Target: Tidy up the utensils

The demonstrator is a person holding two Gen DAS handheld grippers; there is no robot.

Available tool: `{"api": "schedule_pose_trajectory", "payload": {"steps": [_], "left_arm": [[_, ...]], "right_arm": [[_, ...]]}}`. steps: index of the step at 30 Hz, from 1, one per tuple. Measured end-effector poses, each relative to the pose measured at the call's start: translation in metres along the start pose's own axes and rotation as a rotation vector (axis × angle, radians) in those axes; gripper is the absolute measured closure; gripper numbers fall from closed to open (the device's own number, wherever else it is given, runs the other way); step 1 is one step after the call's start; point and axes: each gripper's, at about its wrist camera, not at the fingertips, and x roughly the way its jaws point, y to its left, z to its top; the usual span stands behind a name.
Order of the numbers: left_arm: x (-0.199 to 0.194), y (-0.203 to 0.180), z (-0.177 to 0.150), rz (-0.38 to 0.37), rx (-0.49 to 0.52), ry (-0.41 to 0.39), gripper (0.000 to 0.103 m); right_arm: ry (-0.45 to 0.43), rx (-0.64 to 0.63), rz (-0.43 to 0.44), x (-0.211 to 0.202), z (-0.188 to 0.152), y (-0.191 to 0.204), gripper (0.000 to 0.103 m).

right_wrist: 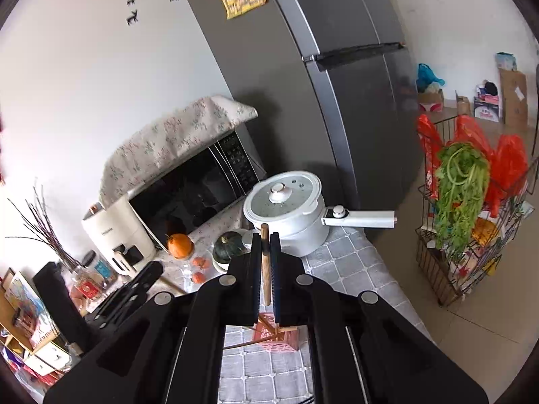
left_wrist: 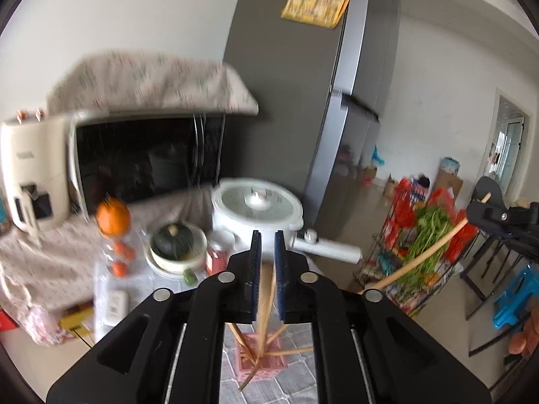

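Observation:
A pink slotted holder (left_wrist: 261,360) stands on the grey checked tablecloth (right_wrist: 340,262) with several wooden chopsticks leaning out of it. In the left wrist view my left gripper (left_wrist: 267,235) hangs above it. A thin wooden stick (left_wrist: 264,299) stands loose in the gap between its pads, lower end in the holder. My right gripper (right_wrist: 266,235) is shut on a wooden utensil handle (right_wrist: 265,262), high above the holder (right_wrist: 279,336). The left wrist view shows that gripper (left_wrist: 485,208) at the right, the long wooden handle (left_wrist: 421,256) trailing down from it.
A white lidded pot (right_wrist: 286,208) with a long handle stands behind the holder. Left of it are a green squash in a bowl (left_wrist: 175,242), an orange pumpkin (right_wrist: 180,245), a cloth-covered microwave (right_wrist: 195,185) and a cream appliance (left_wrist: 30,168). A grey fridge (right_wrist: 337,84) and wire rack (right_wrist: 465,235) stand right.

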Motion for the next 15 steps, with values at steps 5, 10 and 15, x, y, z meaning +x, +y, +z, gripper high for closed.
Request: {"api": "schedule_pose_trajectory", "payload": {"steps": [5, 10, 15], "left_arm": [[-0.011, 0.032, -0.013, -0.014, -0.108, -0.003, 0.067], [-0.061, 0.063, -0.015, -0.007, -0.196, -0.093, 0.056], [-0.086, 0.089, -0.024, -0.016, -0.274, -0.12, 0.053]], "right_arm": [[0.063, -0.007, -0.008, 0.034, -0.015, -0.001, 0.098], [0.084, -0.03, -0.012, 0.051, -0.025, 0.009, 0.098], [0.103, -0.067, -0.037, 0.072, -0.032, 0.025, 0.098]]}}
